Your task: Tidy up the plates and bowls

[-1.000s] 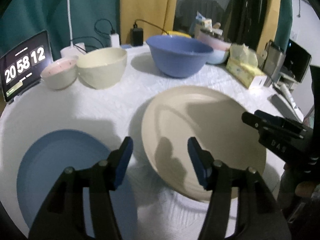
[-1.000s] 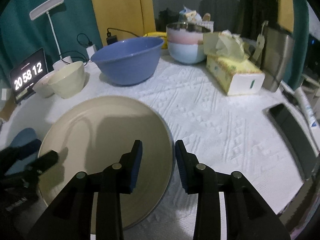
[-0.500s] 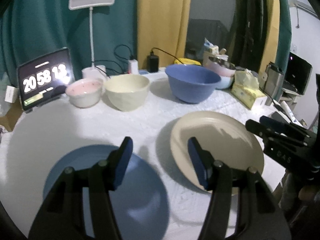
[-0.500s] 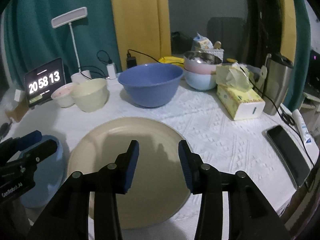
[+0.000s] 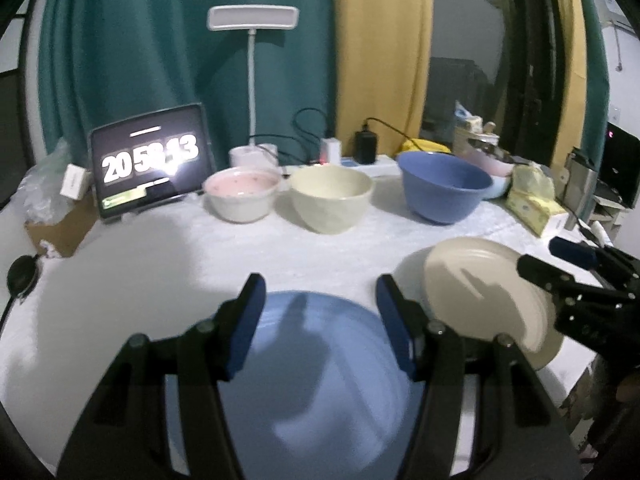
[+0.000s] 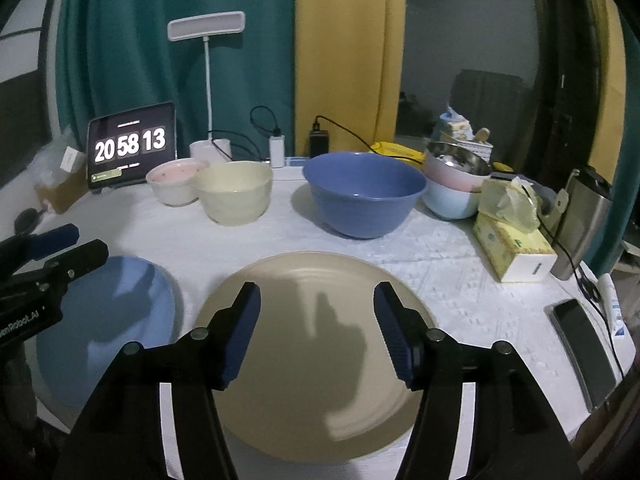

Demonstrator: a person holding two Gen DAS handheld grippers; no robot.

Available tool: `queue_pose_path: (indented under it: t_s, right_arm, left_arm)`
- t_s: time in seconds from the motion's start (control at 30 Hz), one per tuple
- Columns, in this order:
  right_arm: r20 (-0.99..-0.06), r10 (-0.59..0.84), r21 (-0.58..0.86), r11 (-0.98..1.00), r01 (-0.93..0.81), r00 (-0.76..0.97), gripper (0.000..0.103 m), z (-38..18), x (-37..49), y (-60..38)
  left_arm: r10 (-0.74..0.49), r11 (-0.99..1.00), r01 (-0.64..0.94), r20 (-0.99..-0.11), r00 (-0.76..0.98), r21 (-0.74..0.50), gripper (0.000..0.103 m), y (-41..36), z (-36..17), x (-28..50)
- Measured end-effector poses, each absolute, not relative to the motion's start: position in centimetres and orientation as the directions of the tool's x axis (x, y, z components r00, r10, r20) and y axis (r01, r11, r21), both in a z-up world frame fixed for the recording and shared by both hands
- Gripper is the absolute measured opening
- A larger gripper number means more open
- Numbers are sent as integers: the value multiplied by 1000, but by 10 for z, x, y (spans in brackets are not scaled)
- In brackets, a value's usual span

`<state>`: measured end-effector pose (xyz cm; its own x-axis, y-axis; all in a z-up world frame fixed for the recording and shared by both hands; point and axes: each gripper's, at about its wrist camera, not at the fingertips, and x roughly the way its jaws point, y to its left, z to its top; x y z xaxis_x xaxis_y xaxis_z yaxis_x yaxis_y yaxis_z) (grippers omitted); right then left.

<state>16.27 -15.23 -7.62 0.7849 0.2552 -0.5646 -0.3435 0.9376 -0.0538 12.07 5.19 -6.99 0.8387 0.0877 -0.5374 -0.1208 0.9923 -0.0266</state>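
The right gripper (image 6: 316,330) has spread its blue pads wide, both grippers now drawn back higher; the left gripper (image 5: 318,320) hangs released too. The round cream plate (image 6: 316,360) lies flat beneath the right fingers, the round blue plate (image 5: 316,392) beneath the left. Stacking remains undone.

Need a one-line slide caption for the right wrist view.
Right claw open above the beige plate, blue plate beside it, three bowls lined up behind.

The tablet clock (image 6: 132,146) reads "20 58 13" — left tool (image 6: 28,292) casing, "Robot.AI".
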Motion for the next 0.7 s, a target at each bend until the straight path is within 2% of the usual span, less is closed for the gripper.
queue_pose_path:
  t_s: [0.7]
  right_arm:
    - [-617,318,-56,895,-443,720,63,-82,158,-90]
  left_arm:
    - [179,967,-249,-568,804,-48,59,118,-90,97]
